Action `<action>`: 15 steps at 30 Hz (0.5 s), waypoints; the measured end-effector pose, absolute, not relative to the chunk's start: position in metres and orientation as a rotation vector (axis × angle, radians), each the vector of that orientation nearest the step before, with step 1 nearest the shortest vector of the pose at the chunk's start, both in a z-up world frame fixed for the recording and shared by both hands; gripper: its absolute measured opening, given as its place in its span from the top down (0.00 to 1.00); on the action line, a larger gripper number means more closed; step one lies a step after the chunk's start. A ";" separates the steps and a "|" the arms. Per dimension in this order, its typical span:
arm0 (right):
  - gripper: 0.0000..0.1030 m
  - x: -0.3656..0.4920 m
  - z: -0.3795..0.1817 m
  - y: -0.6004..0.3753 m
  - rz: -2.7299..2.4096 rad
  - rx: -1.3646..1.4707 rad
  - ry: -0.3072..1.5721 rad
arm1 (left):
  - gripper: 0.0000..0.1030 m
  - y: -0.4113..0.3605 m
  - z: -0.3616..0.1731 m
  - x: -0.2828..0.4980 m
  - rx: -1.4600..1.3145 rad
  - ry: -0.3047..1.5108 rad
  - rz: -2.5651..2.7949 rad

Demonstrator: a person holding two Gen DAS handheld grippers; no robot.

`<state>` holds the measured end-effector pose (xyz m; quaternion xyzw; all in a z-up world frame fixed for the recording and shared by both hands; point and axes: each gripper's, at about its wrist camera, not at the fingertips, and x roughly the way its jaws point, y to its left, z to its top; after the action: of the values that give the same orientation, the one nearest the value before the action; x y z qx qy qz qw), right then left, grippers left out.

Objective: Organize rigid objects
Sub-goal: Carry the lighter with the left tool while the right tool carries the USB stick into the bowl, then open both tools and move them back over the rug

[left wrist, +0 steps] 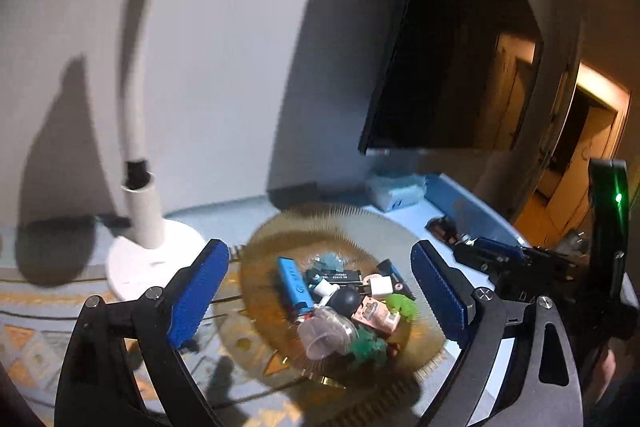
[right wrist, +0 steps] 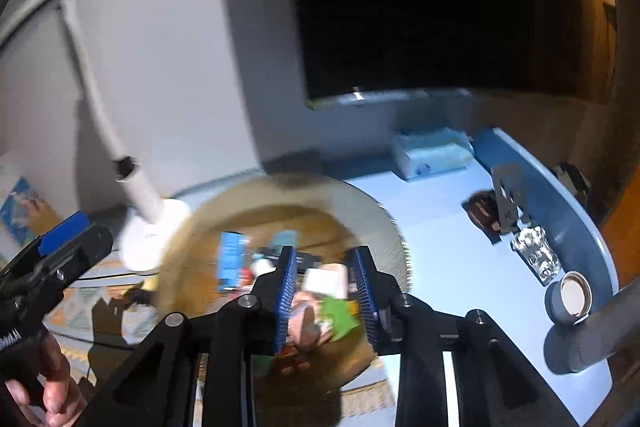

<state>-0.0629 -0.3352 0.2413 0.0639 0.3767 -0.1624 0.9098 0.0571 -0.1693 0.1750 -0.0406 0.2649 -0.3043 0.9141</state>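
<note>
Left wrist view: the left tongs hang wide open with nothing gripped, over an amber glass plate piled with small odds and ends — a blue lighter among them — on the table. Right wrist view: the right tongs are partly open over the same plate's blurry pile, gripping nothing — a white lamp stands just beside the plate.

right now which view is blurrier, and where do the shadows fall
Right wrist view: heavy motion blur smears the amber plate and its contents. Left wrist view: sharper, plate rim slightly smeared; the white lamp and dark monitor cast hard shadows on the wall.
</note>
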 end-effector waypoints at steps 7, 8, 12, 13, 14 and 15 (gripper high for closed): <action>0.47 -0.085 0.271 -0.255 -0.184 0.081 0.711 | 0.05 -0.082 0.228 0.003 -0.141 0.396 -0.558; 0.47 -0.087 0.273 -0.245 -0.159 0.082 0.707 | 0.00 -0.065 0.235 -0.006 -0.159 0.369 -0.541; 0.44 -0.095 0.270 -0.203 -0.069 0.067 0.696 | 0.00 -0.019 0.240 -0.038 -0.126 0.320 -0.421; 0.44 -0.096 0.267 -0.194 -0.047 0.067 0.699 | 0.00 -0.012 0.238 -0.043 -0.114 0.314 -0.401; 0.44 -0.097 0.263 -0.186 -0.029 0.069 0.701 | 0.00 -0.004 0.233 -0.048 -0.101 0.307 -0.370; 0.44 -0.097 0.257 -0.180 -0.007 0.076 0.708 | 0.00 0.003 0.223 -0.052 -0.086 0.311 -0.339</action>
<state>-0.0969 -0.1800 0.2574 0.0370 0.3465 -0.0034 0.9373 -0.0522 0.0035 0.2234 -0.0426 0.1539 -0.1677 0.9728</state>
